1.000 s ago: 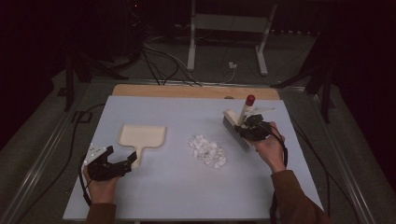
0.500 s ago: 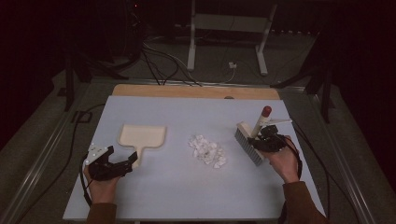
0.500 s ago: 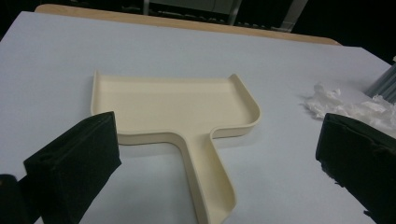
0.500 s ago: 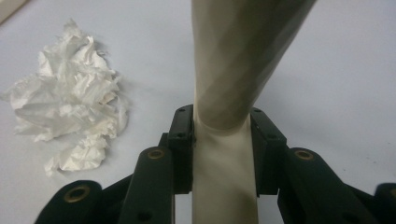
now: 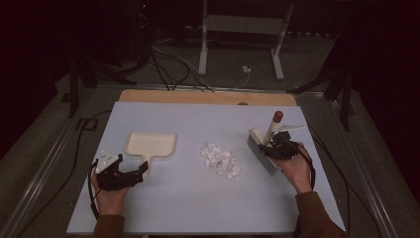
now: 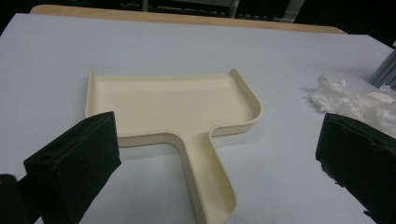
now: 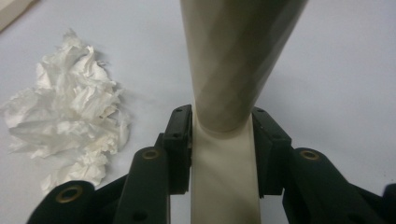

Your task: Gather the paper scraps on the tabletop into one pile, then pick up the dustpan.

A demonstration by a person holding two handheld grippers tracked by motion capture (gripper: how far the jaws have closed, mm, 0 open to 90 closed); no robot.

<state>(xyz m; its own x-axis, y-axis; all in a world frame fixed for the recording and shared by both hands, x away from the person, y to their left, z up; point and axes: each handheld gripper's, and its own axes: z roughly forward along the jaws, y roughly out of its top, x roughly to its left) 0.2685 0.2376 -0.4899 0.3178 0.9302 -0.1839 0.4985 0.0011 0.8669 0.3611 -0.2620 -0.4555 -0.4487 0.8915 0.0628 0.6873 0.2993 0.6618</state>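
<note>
**Brush gripped at the right, dustpan waiting between open jaws at the left**

I have the right gripper (image 5: 274, 147) at the right of the high view, clamped on the brush (image 5: 262, 150). In the right gripper view the two black jaws sit on either side of the cream handle low in the frame, pads against it; they have just eased open a touch, yet the handle is between them and pressed. The handle rises toward the top of the high view, tilted, ending in a red tip. The grey bristle head rests on the pale blue table (image 5: 198, 208) just left of my gripper.

The crumpled white paper scraps (image 5: 219, 160) lie in a loose heap at the middle of the high view, near the bristles but apart from them. In the right gripper view they fill the left side.

My left gripper (image 5: 130, 176) sits at the lower left of the high view, jaws spread wide. In the left gripper view they stand at the lower corners, with the cream dustpan (image 6: 173, 109) flat on the table between them, its handle pointing to the bottom edge, touching neither jaw.
</note>
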